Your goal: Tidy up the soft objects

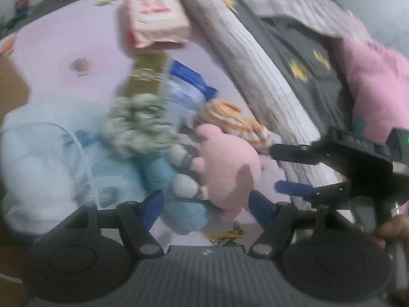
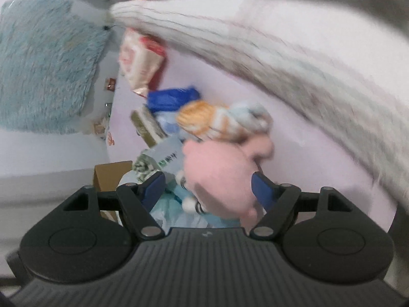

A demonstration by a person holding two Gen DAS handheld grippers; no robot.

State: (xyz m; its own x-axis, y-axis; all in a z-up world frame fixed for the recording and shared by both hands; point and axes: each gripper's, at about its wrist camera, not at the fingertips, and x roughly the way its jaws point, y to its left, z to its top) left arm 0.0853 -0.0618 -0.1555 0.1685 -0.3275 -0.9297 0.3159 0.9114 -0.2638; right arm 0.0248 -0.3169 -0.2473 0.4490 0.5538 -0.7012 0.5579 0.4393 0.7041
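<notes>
A pile of soft things lies on a pale pink sheet. A pink plush lies in the middle, with a blue plush, a green fluffy item and an orange-and-white striped plush around it. My left gripper is open just before the blue and pink plush. My right gripper shows at the right of the left wrist view, open, close to the pink plush. In the right wrist view the right gripper is open around the pink plush, with the striped plush beyond.
A pink tissue pack lies at the far side, a blue plastic bag and an olive box behind the pile. A white bag is at left. A striped grey quilt runs along the right. A cardboard box and teal rug show left.
</notes>
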